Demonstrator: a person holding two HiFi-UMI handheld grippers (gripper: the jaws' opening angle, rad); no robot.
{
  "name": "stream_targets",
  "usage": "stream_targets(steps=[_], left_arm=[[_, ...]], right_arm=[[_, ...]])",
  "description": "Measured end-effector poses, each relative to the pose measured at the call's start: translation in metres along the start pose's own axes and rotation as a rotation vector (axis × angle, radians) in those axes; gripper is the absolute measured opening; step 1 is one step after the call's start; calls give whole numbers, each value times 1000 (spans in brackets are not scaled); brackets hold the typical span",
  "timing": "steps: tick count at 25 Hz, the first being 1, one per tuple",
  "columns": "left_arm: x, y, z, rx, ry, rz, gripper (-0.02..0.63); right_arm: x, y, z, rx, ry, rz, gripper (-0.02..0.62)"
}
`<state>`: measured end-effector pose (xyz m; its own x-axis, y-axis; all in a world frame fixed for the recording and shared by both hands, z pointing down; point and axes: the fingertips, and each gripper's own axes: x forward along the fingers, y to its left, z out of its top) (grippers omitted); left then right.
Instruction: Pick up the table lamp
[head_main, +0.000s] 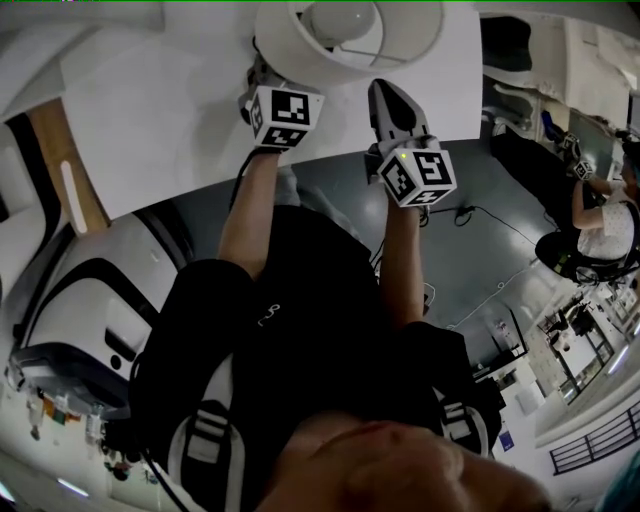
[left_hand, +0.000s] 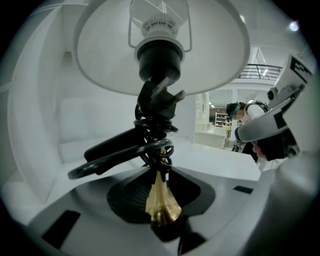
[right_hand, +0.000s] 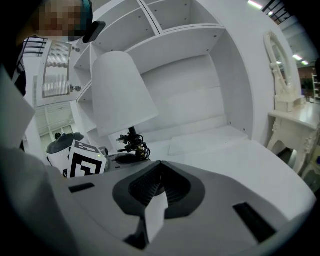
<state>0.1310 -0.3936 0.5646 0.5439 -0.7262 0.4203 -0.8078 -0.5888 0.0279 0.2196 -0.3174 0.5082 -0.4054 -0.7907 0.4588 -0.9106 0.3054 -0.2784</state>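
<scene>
- Two grippers reach toward the top of the head view, over a white surface (head_main: 150, 110) where the table lamp (head_main: 345, 40) stands at top centre.
- Left gripper (head_main: 270, 95) sits under the rim of the white lampshade (head_main: 300, 50). In its own view, the left gripper (left_hand: 161, 210) is clenched on the lamp's brass stem (left_hand: 161, 197), low in the frame.
- Above that grasp, a black power cord (left_hand: 155, 135) is coiled round the stem, with the black bulb socket (left_hand: 159, 57) and the shade's underside higher up.
- Right gripper (head_main: 385, 92) is just right of the lamp and apart from it. In its own view, the right gripper (right_hand: 157, 200) has its jaws drawn together, clasping nothing.
- From the right gripper view, the lamp (right_hand: 122, 100) appears left of centre, before white shelves (right_hand: 175, 30), with the left gripper's marker cube (right_hand: 85, 160) at lower left.
</scene>
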Motion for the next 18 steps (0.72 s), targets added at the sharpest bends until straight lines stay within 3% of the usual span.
stream_targets(steps=[18], left_arm=[[-17,-1,33,86,7,-23,89]], right_arm=[[-7,5,30,2,-90,8,18]])
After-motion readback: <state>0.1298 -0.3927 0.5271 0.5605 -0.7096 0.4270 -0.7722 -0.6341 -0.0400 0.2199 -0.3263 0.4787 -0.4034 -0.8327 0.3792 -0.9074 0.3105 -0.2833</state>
